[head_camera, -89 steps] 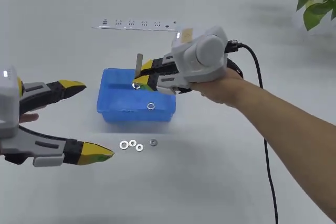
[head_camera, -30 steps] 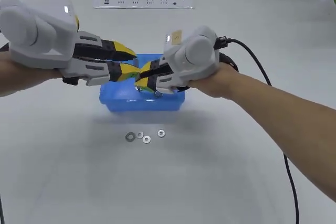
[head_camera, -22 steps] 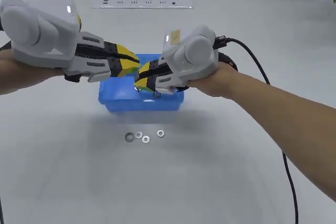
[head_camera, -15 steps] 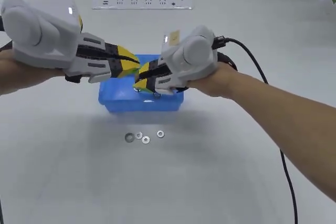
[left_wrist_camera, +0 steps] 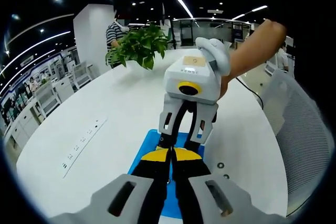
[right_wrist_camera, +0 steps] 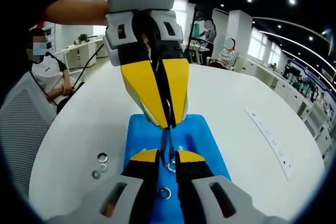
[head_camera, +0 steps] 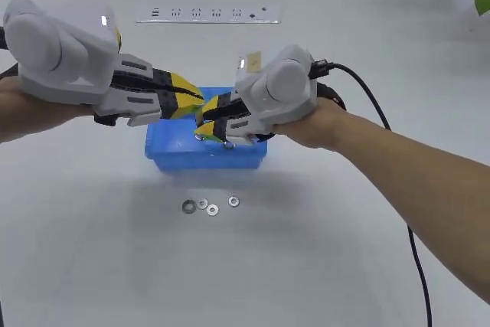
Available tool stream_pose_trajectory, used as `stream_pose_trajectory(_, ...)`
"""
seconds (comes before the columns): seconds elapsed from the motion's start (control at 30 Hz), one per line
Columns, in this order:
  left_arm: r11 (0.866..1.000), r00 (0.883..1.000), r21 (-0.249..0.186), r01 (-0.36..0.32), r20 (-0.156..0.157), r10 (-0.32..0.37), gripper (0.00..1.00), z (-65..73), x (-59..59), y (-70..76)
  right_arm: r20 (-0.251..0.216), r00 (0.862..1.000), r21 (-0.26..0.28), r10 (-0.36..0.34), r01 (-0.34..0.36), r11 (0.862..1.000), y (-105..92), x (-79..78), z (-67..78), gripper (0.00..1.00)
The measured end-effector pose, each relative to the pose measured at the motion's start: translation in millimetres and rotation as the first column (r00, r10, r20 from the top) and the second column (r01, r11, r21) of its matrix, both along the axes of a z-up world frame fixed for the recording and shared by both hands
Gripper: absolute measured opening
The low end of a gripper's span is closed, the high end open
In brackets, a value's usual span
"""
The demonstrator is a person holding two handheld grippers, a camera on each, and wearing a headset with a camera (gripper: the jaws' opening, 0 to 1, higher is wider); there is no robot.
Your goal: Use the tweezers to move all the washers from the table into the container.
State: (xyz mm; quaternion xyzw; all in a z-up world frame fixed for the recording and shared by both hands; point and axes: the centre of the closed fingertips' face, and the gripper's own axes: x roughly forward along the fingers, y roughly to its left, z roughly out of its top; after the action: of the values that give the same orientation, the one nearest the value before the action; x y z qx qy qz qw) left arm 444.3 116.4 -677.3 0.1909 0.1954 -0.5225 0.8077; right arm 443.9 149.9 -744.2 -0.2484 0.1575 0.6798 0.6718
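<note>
- Clamped in the right gripper [right_wrist_camera: 168,157], jaws drawn in tight: the tweezers [right_wrist_camera: 169,148], standing roughly upright across the yellow tips. Presumably squeezed this hard to keep the blades closed on their load.
- Pinched at the tweezers' lower tip, just under those jaws: one washer [right_wrist_camera: 171,167]. Hangs over the blue container [right_wrist_camera: 202,140] and not over the bare table [head_camera: 321,266] (so placed for a drop, by the look of it).
- Nose to nose with the right jaws: the left gripper [left_wrist_camera: 171,157], jaws brought together, tips meeting the tweezers' upper end. Seems to nip that end, probably to steady or reseat the tool before the release (hard to say how firmly).
- Further below the tweezers' tip, flat on the container floor: a second washer [right_wrist_camera: 164,193], already delivered.
- Off to the left of the right jaws, outside the container wall: four loose washers [head_camera: 212,210] in a small cluster on the table, well apart from both tools.
- Judged stage: mid-task, one washer carried over the container and not yet let go. Needs an easing of the squeeze without nudging the tweezers sideways.
</note>
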Motion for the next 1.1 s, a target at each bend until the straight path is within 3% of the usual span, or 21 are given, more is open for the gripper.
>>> stream_pose_trajectory(0.7, 1.0, 1.0, -0.02, 0.014, 0.011, -0.014, 0.05, 30.5, -19.4, -7.7, 0.004, 0.996, 0.038, -0.086, 0.086, 0.996, -21.4, -16.1, 37.9, 0.26)
stream_pose_trajectory(1.1, 0.999, 0.999, -0.025, 0.024, 0.025, -0.023, 0.05, 43.6, -31.2, -6.6, -0.01, 0.985, 0.053, -0.172, 0.172, 0.984, -45.3, -27.3, 47.2, 0.35)
